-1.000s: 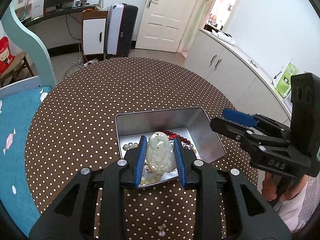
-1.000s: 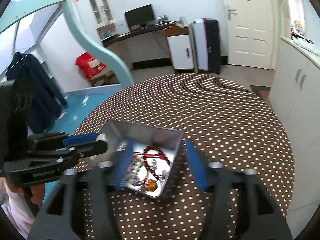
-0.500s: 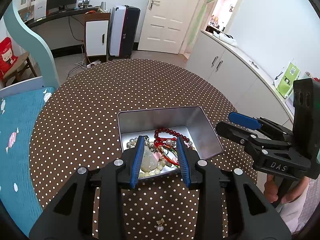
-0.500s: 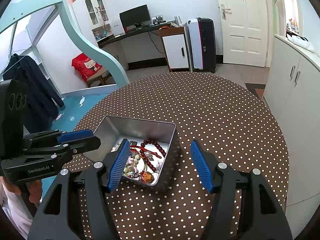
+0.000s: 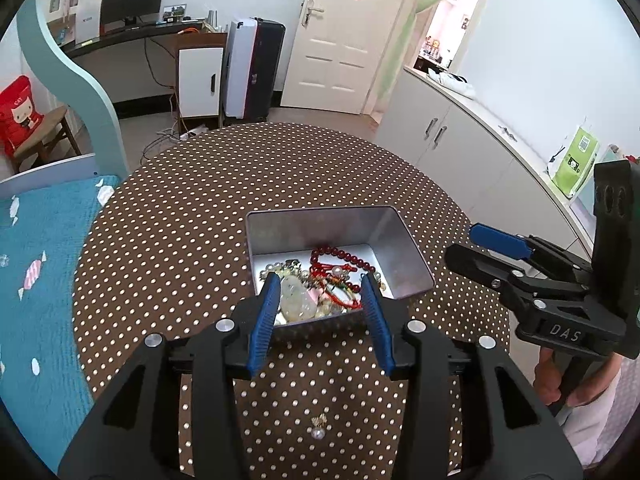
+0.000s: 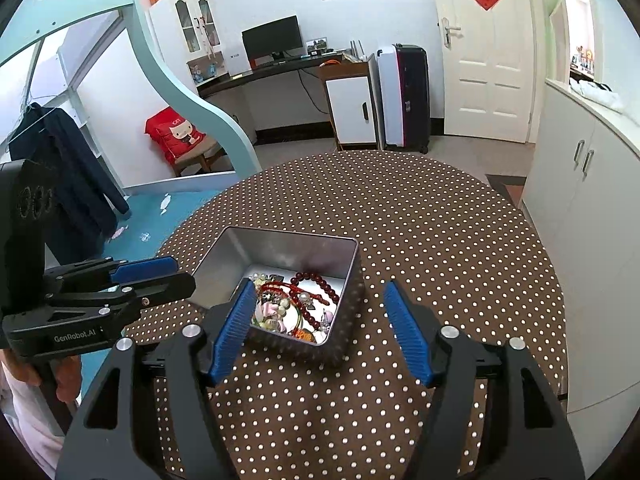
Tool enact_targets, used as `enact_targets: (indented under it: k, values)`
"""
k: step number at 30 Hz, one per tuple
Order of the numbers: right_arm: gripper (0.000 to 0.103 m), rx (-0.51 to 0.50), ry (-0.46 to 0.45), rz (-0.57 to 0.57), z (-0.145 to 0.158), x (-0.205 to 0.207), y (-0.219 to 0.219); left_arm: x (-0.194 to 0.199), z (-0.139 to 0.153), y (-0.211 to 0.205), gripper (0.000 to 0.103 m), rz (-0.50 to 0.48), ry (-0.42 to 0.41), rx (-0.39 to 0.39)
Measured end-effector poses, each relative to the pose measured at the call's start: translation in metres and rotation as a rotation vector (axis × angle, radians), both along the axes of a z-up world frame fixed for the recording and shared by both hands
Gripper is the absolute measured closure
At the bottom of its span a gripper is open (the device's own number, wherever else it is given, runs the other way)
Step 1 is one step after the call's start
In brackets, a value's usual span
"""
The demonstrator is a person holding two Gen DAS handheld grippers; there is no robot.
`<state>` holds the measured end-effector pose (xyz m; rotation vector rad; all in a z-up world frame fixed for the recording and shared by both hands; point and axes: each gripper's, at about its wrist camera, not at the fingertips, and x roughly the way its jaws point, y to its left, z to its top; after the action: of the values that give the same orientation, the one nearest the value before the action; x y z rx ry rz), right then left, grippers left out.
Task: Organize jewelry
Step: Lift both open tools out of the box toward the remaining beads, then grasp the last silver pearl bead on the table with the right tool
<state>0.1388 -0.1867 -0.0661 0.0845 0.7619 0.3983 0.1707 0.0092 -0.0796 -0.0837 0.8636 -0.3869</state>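
White letters "DAS" stand on the black body of the right gripper, seen in the left wrist view. "GenRobot.AI" is printed in white on the body of the left gripper, seen from the right wrist.

Brushed metal tin sits on matt dotted tablecloth.

A round tabletop covered in a brown cloth with white polka dots carries the things. An open silver metal tin, rectangular with rounded corners, sits directly on it toward the near side. A small pearl earring lies loose on the cloth, nearer than the tin and apart from it.
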Motion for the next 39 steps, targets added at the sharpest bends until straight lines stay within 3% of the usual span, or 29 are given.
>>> enact_targets:
  k: [2,5,7,12,17,23,25,31,36,39]
  values:
    - [0.026,-0.007,-0.006,-0.008,0.001,-0.005,0.001,-0.007,0.002,0.005,0.044,0.02,-0.011,0.014]
    - [0.021,-0.035,-0.014,-0.015,0.001,-0.014,0.007,-0.017,0.003,0.014,0.037,0.046,-0.016,0.027]
    - [0.011,-0.052,-0.018,-0.002,0.0,-0.021,0.013,-0.028,0.003,0.022,0.029,0.07,-0.023,0.04]
    - [0.01,-0.1,-0.043,0.042,-0.003,-0.041,0.034,-0.054,-0.001,0.042,0.018,0.11,-0.017,0.06]
    - [0.011,-0.124,-0.059,0.112,-0.013,-0.062,0.059,-0.07,-0.009,0.06,0.014,0.137,0.001,0.096]
    - [0.029,-0.169,0.022,0.169,-0.046,-0.071,0.089,-0.093,-0.023,0.078,0.014,0.184,0.031,0.121]
    - [0.046,-0.167,0.06,0.192,-0.057,-0.071,0.098,-0.101,-0.029,0.08,0.014,0.177,0.04,0.137]
    - [0.073,-0.174,0.127,0.228,-0.076,-0.069,0.121,-0.108,-0.042,0.084,0.014,0.198,0.072,0.146]
    - [0.083,-0.204,0.162,0.239,-0.086,-0.064,0.134,-0.101,-0.045,0.089,0.013,0.213,0.093,0.121]
    - [0.087,-0.227,0.147,0.244,-0.088,-0.064,0.138,-0.087,-0.038,0.096,0.013,0.242,0.102,0.068]
